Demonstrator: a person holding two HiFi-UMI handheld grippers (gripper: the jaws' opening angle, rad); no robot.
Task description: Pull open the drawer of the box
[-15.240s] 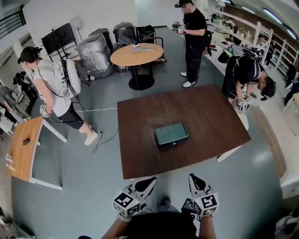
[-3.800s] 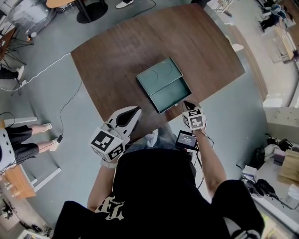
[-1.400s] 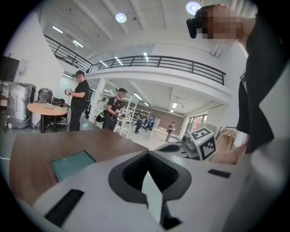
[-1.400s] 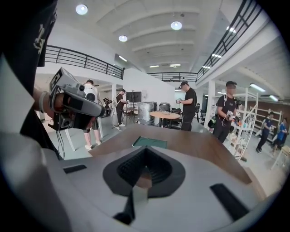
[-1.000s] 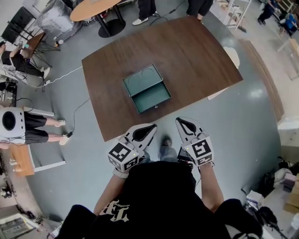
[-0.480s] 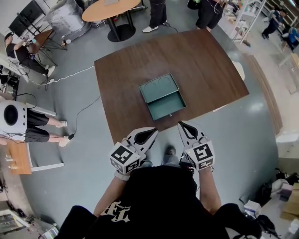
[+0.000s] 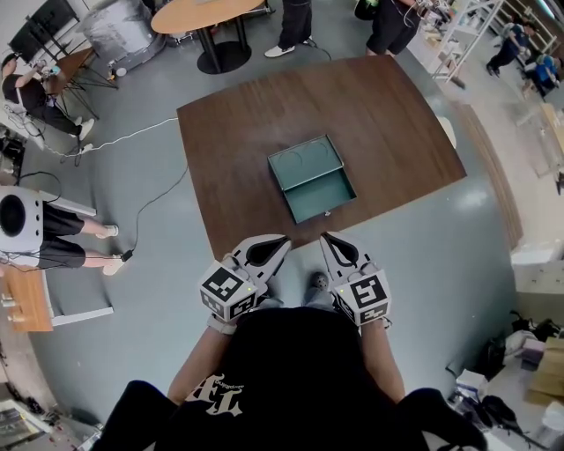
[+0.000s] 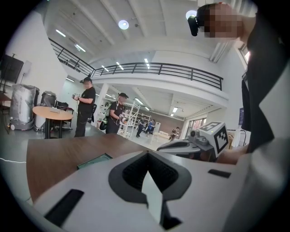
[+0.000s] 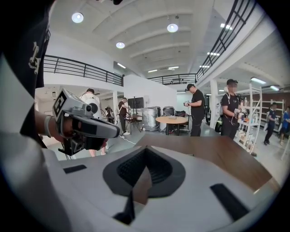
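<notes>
A green box [image 7: 304, 161] sits in the middle of the brown table [image 7: 397, 123]. Its drawer [image 7: 322, 199] is pulled out toward me and looks empty. Both grippers hang off the table's near edge, close to my body and apart from the box. My left gripper [image 7: 282, 240] is shut with nothing in it, and my right gripper [image 7: 324, 236] is shut and empty too. In the left gripper view, the left gripper [image 8: 147, 153] points over the table toward the box [image 8: 94, 161]. The right gripper [image 9: 146, 149] points along the tabletop.
A round wooden table [image 7: 207, 13] stands beyond the far edge, with people standing near it. A seated person and a cable [image 7: 159, 198] on the floor are at the left. Shelving [image 7: 467, 22] lines the far right. Grey floor surrounds the table.
The drawer, closed at first, now stands open. My right gripper, earlier at the drawer front, has drawn back off the table. In the last second both grippers barely shifted.
</notes>
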